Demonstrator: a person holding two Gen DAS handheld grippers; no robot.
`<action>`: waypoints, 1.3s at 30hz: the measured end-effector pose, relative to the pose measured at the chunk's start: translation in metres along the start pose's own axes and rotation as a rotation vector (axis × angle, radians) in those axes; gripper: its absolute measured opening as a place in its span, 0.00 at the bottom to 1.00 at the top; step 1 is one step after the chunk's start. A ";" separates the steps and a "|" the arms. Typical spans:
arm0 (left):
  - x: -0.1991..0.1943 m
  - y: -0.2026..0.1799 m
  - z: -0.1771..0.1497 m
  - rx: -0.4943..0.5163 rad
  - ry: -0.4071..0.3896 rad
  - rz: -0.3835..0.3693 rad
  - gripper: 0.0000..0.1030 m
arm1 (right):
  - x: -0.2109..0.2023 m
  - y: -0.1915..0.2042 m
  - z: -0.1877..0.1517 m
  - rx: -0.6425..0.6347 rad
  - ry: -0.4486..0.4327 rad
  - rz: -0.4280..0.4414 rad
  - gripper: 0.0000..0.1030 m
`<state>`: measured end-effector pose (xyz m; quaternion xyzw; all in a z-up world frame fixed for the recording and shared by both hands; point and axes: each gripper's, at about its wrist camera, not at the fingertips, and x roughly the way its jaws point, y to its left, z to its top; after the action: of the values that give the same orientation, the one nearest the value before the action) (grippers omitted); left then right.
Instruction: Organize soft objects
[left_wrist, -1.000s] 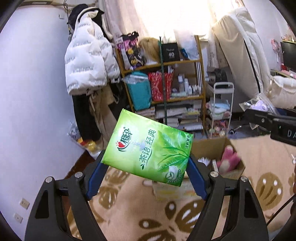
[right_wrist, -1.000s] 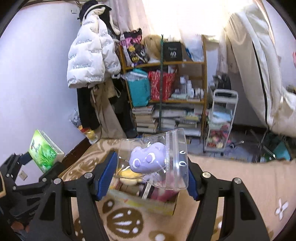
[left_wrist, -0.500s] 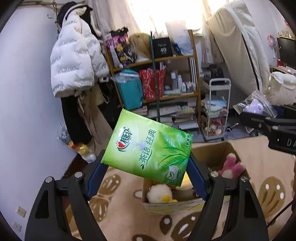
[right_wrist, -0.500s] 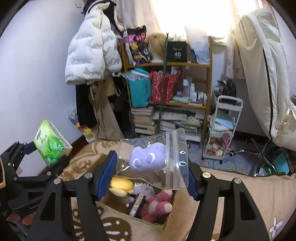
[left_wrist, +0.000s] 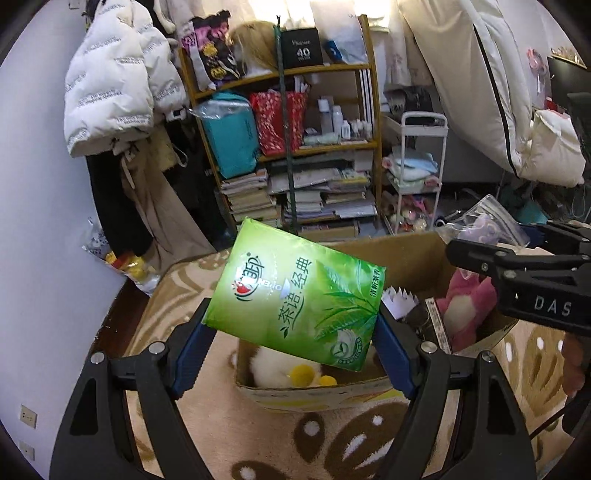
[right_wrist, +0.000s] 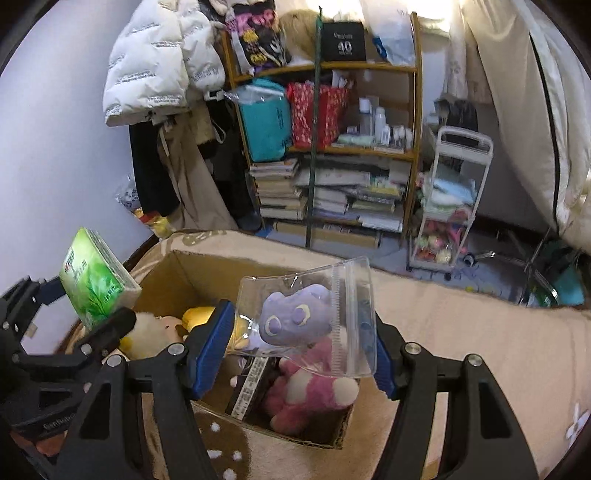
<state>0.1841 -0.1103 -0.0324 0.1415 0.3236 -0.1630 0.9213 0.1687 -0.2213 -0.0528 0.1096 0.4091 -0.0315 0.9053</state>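
Pale lilac wall (left_wrist: 40, 229) on my left, white puffer jacket (left_wrist: 114, 74) hanging on it. Wooden shelf unit (right_wrist: 369, 155) ahead, crammed with stacked books and bags. White trolley cart (right_wrist: 450, 206) beside it. Beige patterned blanket (left_wrist: 229, 435) below, bright window light up top.

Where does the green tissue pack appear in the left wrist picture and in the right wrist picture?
Left wrist view: the green tissue pack fills the centre, held tilted in the left gripper, above the cardboard box.
Right wrist view: the pack is at the left edge, at the box's left end.
Shared landmark: the pink plush toy lying in the box.
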 end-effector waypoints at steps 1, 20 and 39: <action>0.003 -0.001 -0.001 0.001 0.005 0.000 0.78 | 0.001 -0.002 -0.002 0.012 0.004 0.008 0.70; -0.003 0.006 -0.007 -0.036 0.019 0.050 0.92 | -0.026 -0.009 -0.001 0.072 -0.034 0.031 0.86; -0.100 0.035 -0.010 -0.107 -0.039 0.150 0.96 | -0.119 0.012 -0.005 -0.024 -0.130 -0.067 1.00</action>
<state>0.1181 -0.0537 0.0297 0.1128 0.3020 -0.0787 0.9433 0.0881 -0.2124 0.0350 0.0829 0.3531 -0.0639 0.9297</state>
